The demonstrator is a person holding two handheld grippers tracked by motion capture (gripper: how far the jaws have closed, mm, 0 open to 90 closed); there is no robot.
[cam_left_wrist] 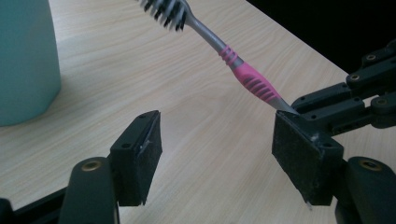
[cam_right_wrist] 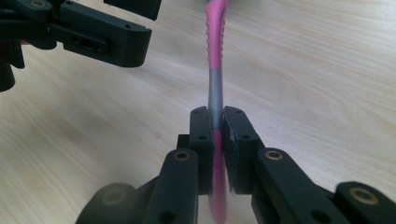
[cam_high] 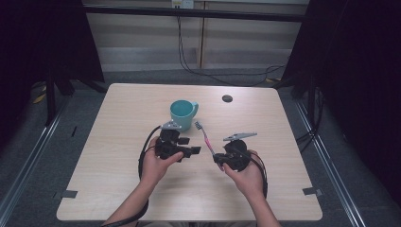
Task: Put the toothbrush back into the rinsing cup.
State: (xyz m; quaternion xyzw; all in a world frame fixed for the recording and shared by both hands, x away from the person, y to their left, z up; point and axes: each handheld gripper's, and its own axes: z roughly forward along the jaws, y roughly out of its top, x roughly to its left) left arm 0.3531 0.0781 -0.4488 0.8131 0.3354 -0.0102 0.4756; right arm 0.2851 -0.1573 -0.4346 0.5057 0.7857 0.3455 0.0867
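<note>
A pink and grey toothbrush (cam_high: 206, 138) slants over the wooden table (cam_high: 118, 156), its bristle head toward a teal mug (cam_high: 183, 113). My right gripper (cam_high: 218, 158) is shut on the handle's lower end; in the right gripper view the pads (cam_right_wrist: 233, 135) pinch the toothbrush (cam_right_wrist: 215, 46) upright. My left gripper (cam_high: 191, 146) is just left of the brush and right below the mug. Its jaws stand open in the left gripper view (cam_left_wrist: 224, 158), nothing between the pads. Beyond them are the toothbrush (cam_left_wrist: 252, 81), the mug (cam_left_wrist: 25, 60) and the right gripper (cam_left_wrist: 336, 109).
A small black round disc (cam_high: 227, 98) lies on the table near the far edge, right of the mug. Black cables (cam_high: 189, 66) hang and run along the floor behind the table. Dark curtains close both sides.
</note>
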